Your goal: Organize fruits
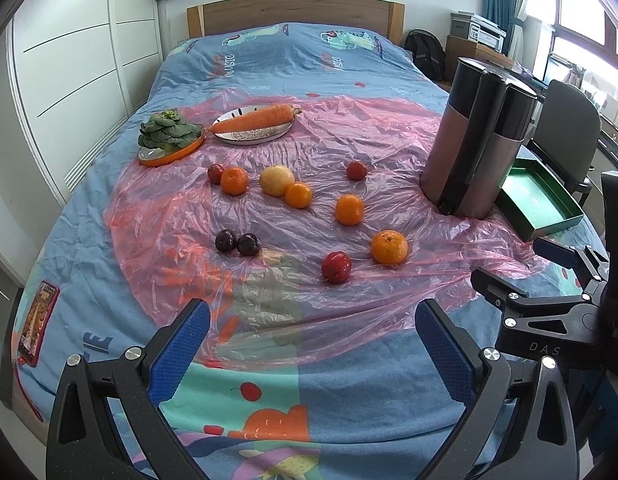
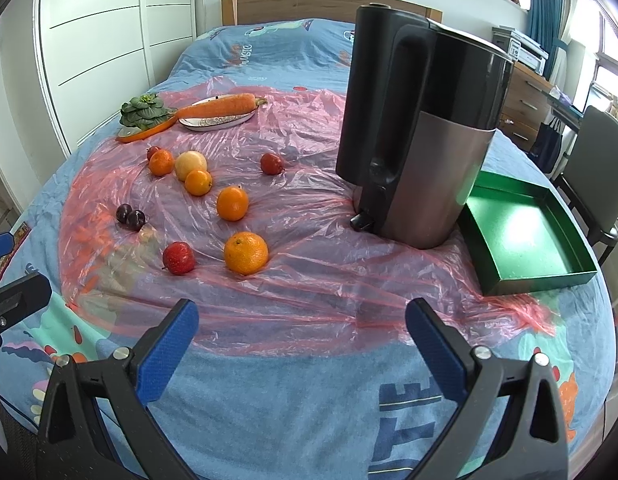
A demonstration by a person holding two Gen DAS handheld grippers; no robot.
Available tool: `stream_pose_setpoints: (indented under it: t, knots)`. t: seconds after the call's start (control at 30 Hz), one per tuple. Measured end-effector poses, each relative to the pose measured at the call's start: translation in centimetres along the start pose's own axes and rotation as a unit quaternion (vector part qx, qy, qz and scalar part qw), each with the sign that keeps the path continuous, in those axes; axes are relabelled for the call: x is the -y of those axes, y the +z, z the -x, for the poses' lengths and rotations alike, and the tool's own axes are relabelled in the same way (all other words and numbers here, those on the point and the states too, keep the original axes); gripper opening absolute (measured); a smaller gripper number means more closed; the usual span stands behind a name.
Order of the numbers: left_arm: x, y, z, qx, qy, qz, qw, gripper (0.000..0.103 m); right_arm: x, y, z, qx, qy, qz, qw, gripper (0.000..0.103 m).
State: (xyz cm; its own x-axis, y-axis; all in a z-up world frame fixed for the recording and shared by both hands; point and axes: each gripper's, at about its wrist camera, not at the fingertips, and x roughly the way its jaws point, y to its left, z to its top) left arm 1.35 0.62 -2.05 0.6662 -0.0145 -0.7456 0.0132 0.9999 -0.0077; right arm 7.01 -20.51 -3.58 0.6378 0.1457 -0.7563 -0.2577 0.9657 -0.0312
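Both claws hang wide open and empty over the near edge of the bed, left gripper and right gripper side by side, nothing touched yet. The fruit lies scattered on the pink sheet: nearest orange, red fruit beside it, two plums further left. The green tray sits empty by the juicer, probably the fruit's destination.

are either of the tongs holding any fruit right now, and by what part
Nothing is held. The left tongs and right tongs are both open over the bed, short of the fruit; the green tray is empty.
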Motion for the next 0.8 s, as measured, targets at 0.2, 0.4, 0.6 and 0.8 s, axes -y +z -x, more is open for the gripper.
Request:
stream_pose_setpoints:
  t: [0.2,0.4,0.6,0.8]
  knots:
    - [-0.1,0.0,-0.2,-0.006,-0.003,0.003,1.0000,0.101,0.0,0.0,0.0,0.000,0.000,0.000,1.000,0.103]
    - [-0.2,-0.1,-0.7,-0.020,-0.005,0.003,0.9998,0.101,0.3,0.0,-0.2,0.002,0.002,-0.005,1.000,0.103]
    - [-0.2,-0.3,-1.2,-0.030,-0.002,-0.001,0.9996,0.101,0.3,-0.1,-0.2,0.010,0.007,-0.006,1.000,0.103]
    - [-0.2,-0.3,-1.6,-0.033,0.000,-0.004,0.9995,0.101,0.3,-0.1,-0.2,0.012,0.010,-0.007,1.000,0.103]
